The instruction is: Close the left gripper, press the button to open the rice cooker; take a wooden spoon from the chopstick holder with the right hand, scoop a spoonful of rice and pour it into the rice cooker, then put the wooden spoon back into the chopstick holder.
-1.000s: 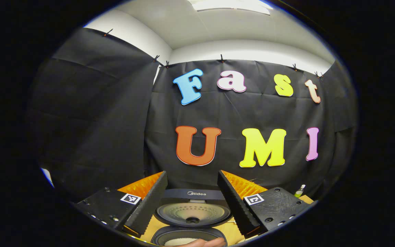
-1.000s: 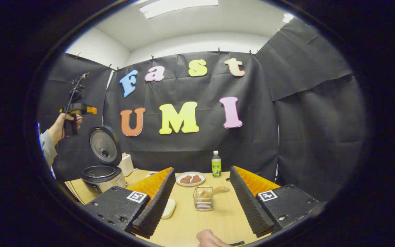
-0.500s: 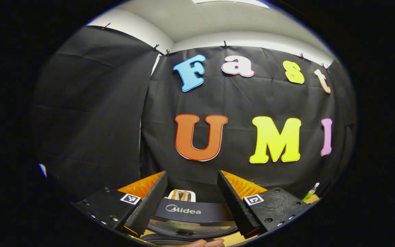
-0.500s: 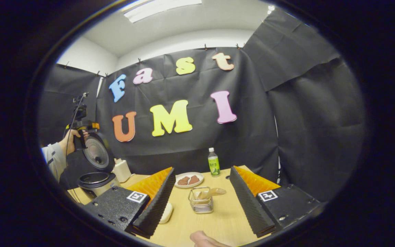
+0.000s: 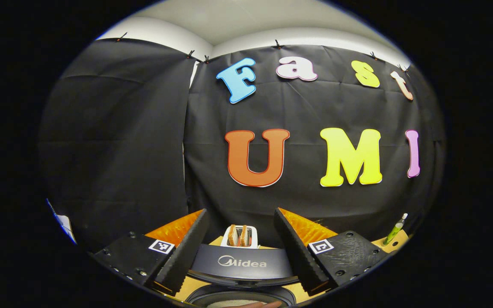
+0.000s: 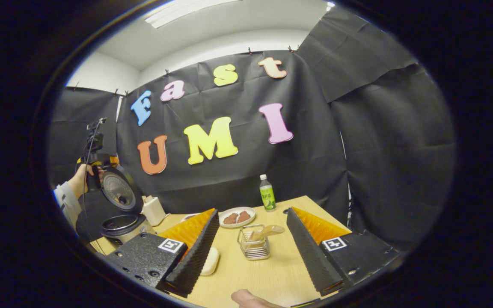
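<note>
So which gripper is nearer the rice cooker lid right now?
Left. The left gripper is up at the raised rice cooker lid; the right gripper hangs over the table, pointing at the chopstick holder.

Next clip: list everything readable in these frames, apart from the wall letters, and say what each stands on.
"Midea": printed on the rice cooker lid, seen in the left gripper view.
Green bottle: its label is too small to read.
Square markers: coded patterns, no words or numbers.
</note>
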The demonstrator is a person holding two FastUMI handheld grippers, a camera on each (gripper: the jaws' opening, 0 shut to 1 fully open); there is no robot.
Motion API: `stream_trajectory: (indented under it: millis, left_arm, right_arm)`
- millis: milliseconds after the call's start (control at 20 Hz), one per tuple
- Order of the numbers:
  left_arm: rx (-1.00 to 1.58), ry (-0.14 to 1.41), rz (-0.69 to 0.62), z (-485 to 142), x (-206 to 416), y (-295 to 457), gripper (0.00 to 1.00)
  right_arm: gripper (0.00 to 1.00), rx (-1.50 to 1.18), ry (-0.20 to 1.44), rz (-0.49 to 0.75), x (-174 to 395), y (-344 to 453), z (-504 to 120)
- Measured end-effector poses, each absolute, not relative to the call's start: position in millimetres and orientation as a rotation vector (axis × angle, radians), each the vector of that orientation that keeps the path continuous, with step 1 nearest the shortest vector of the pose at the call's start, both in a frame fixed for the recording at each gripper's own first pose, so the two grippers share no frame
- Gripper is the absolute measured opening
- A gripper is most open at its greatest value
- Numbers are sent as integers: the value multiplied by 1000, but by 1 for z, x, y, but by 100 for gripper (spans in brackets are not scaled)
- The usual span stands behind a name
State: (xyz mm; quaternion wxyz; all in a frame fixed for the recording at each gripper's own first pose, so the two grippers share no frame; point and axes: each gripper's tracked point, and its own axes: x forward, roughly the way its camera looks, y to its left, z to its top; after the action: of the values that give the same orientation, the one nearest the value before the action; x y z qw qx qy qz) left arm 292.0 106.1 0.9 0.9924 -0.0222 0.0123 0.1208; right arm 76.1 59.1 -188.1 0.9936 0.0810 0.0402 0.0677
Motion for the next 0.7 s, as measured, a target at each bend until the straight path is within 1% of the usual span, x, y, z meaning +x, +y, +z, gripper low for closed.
stream_trajectory:
  millis: [200,250,450,550,650,700]
  left_arm:
    - [-45,45,242,-2,265,101,98]
    - [-39,56,237,-4,260,99,98]
    - [-53,143,211,-17,245,95,99]
    - [-59,216,214,-34,242,94,99]
    - [-66,371,169,-73,234,83,98]
    - [-76,383,146,-81,224,75,98]
  right_arm:
    - [92,131,65,118,48,53,-173]
    - [100,121,56,119,40,53,-168]
    - [100,111,11,140,8,60,-141]
    - [100,112,-2,161,-5,66,-133]
    - [100,110,-11,173,-14,69,-123]
    - [100,109,-20,172,-17,69,-118]
